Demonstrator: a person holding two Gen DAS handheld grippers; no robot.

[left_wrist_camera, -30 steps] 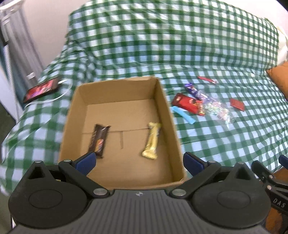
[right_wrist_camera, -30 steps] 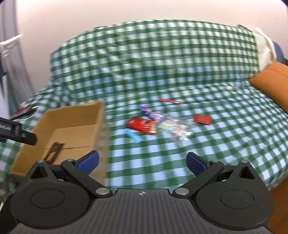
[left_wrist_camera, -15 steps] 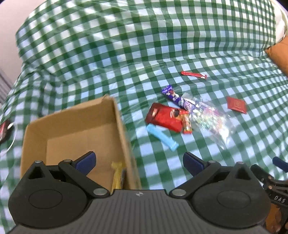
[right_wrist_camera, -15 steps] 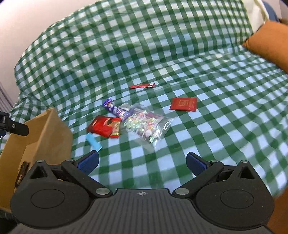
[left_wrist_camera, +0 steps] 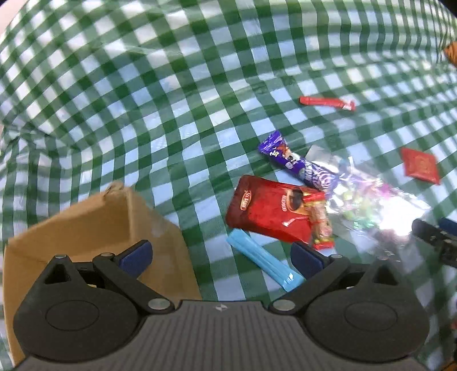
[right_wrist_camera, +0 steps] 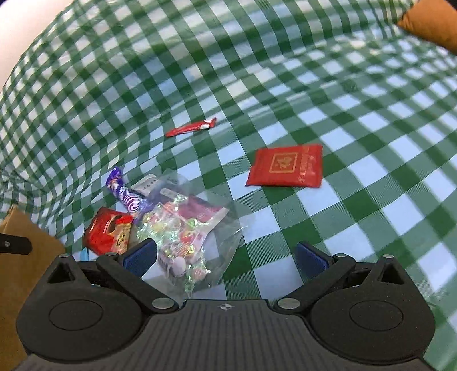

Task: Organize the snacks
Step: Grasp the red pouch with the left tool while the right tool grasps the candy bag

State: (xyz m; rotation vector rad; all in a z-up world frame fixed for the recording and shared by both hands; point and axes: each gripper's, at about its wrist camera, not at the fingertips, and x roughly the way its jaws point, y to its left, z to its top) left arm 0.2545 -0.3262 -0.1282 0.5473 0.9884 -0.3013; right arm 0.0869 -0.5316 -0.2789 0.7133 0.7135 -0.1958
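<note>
Snacks lie on a green checked cloth (left_wrist_camera: pixel 171 94). A large red packet (left_wrist_camera: pixel 271 211), a purple wrapper (left_wrist_camera: pixel 297 165), a light blue stick (left_wrist_camera: pixel 262 262), a clear candy bag (left_wrist_camera: pixel 368 205), a thin red stick (left_wrist_camera: pixel 325 102) and a flat red sachet (left_wrist_camera: pixel 420 168) show in the left wrist view. My left gripper (left_wrist_camera: pixel 221 256) is open, between the cardboard box (left_wrist_camera: pixel 94 225) and the blue stick. My right gripper (right_wrist_camera: pixel 225 258) is open, low over the candy bag (right_wrist_camera: pixel 185 231), with the red sachet (right_wrist_camera: pixel 285 169) ahead.
The box corner (right_wrist_camera: pixel 17 256) shows at the left of the right wrist view, with the large red packet (right_wrist_camera: pixel 108 234), the purple wrapper (right_wrist_camera: pixel 128 197) and the thin red stick (right_wrist_camera: pixel 191 129). An orange cushion (right_wrist_camera: pixel 428 22) lies at the far right.
Both grippers moved forward and down toward the snack pile. The left one swung right, off the box; its contents dropped out of view. Both stayed open.
</note>
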